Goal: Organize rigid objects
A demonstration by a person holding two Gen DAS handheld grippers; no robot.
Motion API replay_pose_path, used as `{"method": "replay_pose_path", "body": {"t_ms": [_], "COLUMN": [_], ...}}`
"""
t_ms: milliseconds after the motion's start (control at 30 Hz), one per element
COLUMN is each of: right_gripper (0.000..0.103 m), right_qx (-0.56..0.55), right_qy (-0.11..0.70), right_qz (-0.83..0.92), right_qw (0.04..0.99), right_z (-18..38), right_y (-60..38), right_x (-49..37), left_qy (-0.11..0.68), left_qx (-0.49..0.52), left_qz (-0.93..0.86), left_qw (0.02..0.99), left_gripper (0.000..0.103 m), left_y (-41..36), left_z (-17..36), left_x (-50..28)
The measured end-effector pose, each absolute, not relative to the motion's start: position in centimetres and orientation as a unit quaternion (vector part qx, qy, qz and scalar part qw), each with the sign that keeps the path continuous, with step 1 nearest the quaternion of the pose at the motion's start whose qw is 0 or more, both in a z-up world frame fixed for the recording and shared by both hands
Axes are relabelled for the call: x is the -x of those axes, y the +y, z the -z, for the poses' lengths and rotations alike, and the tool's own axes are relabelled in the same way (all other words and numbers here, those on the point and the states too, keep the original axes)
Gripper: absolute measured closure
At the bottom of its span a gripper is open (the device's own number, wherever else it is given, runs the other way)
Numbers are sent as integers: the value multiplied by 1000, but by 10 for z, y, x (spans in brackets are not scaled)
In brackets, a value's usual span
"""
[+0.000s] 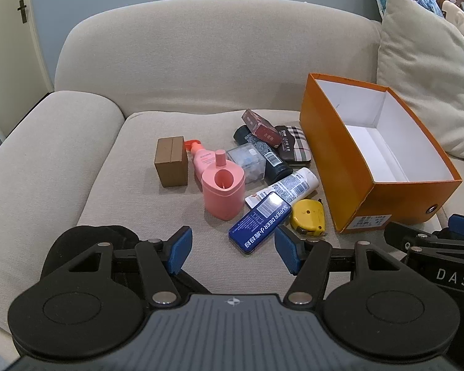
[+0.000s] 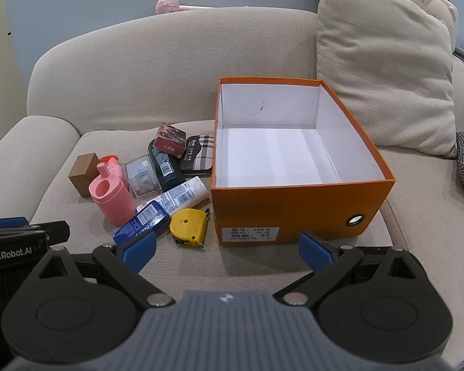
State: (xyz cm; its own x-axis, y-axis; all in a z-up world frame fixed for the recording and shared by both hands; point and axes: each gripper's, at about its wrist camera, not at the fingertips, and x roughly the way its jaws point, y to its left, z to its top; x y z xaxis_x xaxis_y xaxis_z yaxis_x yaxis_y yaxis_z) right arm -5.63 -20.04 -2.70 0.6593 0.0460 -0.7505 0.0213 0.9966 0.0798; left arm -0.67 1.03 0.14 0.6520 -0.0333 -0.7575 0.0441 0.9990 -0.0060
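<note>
Your left gripper (image 1: 233, 252) and right gripper (image 2: 227, 252) both hold jaws apart, empty; the blue tin (image 1: 259, 222) reads "SUPER DEER", beside the orange box (image 2: 294, 207).

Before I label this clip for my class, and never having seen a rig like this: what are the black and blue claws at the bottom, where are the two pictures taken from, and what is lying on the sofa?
The claws are two hand-held grippers; a person carries one in each hand, and each has a wide-angle camera looking forward along its fingers. One picture comes from the left gripper, the other from the right gripper. Both have their blue pads apart and hold nothing.

On the beige sofa seat sits an open orange box, empty inside. Beside it lies a loose pile: a yellow tape measure, a blue tin, a white tube, a pink holder, a pink pump bottle, a brown box, a clear cube, a dark bottle, a red box and a plaid case.
</note>
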Motion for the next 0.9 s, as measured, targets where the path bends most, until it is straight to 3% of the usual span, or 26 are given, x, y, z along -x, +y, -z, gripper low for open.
{"method": "replay_pose_path", "body": {"t_ms": [533, 800, 900], "right_gripper": [6, 35, 52], "right_qx": [-37, -42, -40], "right_qy": [416, 429, 431], "right_qz": [-14, -58, -87], "right_qw": [908, 901, 897], "right_z": [32, 40, 43], "right_y": [-194, -182, -174], "right_x": [54, 40, 30], "left_qy": [426, 426, 421], "left_qx": [4, 18, 20], "left_qz": [31, 65, 75], "left_qw": [904, 902, 904], "left_gripper": [30, 30, 30], "left_y": [12, 19, 26], "left_z": [3, 8, 10], "left_x": [3, -7, -15]}}
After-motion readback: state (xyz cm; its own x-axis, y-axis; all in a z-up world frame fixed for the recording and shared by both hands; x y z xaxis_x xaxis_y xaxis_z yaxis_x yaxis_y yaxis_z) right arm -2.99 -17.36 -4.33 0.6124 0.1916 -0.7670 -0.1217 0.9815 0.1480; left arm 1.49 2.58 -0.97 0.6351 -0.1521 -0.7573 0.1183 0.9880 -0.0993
